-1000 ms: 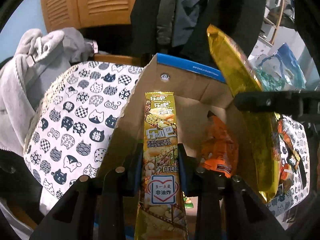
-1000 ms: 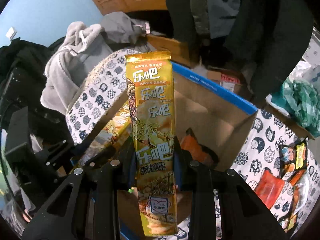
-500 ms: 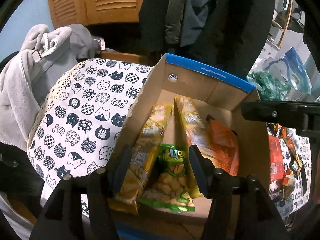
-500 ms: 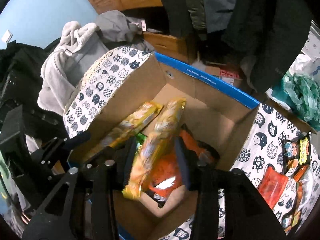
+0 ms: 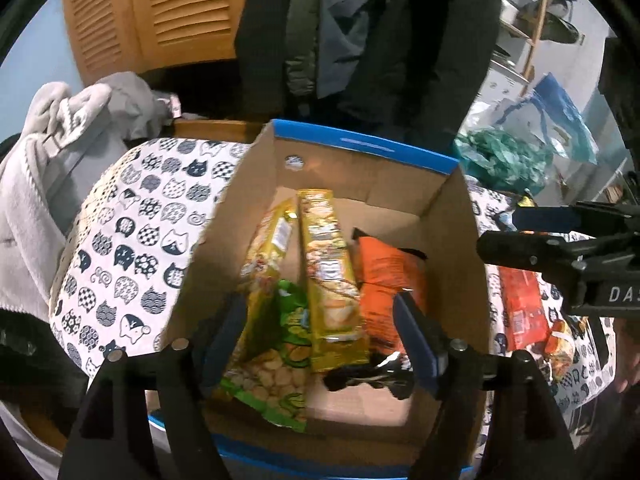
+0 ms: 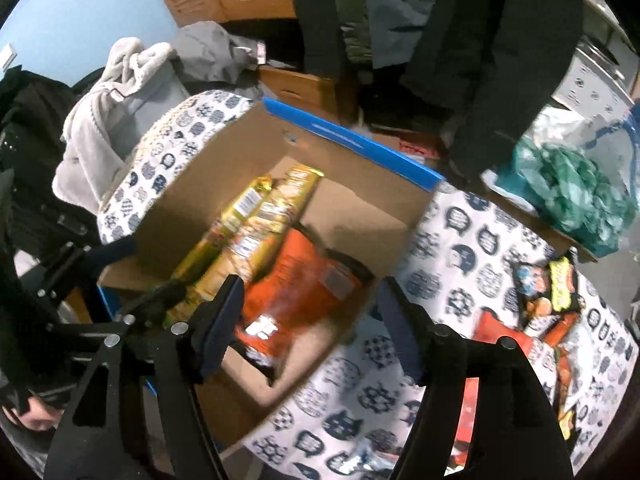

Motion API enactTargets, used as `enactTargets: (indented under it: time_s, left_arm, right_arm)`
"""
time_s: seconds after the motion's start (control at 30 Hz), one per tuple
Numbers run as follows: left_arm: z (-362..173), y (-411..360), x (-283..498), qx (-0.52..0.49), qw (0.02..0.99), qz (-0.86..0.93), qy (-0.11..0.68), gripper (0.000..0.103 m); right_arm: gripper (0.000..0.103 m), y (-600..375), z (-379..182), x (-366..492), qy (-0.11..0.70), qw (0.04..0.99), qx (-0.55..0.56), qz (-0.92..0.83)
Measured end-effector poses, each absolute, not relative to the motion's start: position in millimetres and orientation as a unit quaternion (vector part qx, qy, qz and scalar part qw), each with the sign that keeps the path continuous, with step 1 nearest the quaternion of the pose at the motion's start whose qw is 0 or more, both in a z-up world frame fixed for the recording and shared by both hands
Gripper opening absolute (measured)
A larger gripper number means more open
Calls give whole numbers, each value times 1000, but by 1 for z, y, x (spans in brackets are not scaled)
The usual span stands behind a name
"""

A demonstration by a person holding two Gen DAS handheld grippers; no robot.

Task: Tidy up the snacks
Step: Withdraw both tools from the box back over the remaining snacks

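Observation:
A cardboard box (image 5: 372, 184) with a blue rim stands on the cat-print table. Inside lie two long yellow snack packs (image 5: 328, 272), a green snack bag (image 5: 280, 360) and an orange bag (image 5: 384, 284). My left gripper (image 5: 320, 340) is open and empty above the box's near side. My right gripper (image 6: 308, 324) is open and empty over the box's right corner; the box (image 6: 360, 208) and its yellow packs (image 6: 256, 224) and orange bag (image 6: 300, 280) show there. The right gripper also shows in the left wrist view (image 5: 560, 248) at the right.
Several loose snack packets (image 6: 552, 312) lie on the cat-print tablecloth (image 6: 460, 264) right of the box. A grey robe (image 5: 48, 152) hangs at the left. Dark coats (image 5: 360, 40) hang behind. A green bag (image 6: 572, 192) sits at the back right.
Both grippers opened and let go of their yellow packs, which now lie in the box. Both grippers have pulled back, and the right one has swung to the right.

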State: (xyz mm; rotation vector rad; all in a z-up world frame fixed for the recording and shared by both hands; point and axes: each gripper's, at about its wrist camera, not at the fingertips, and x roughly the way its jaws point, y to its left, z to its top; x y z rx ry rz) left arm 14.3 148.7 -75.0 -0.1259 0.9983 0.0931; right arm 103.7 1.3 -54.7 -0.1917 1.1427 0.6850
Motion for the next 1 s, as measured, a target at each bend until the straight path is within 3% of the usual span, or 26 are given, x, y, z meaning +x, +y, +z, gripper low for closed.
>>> enactTargets:
  time_s: [1.0]
  left_arm:
    - [-73,-2,39,6,853,-72,516,83]
  right_arm:
    - [73,-177,-71,81,538,809,-90,218]
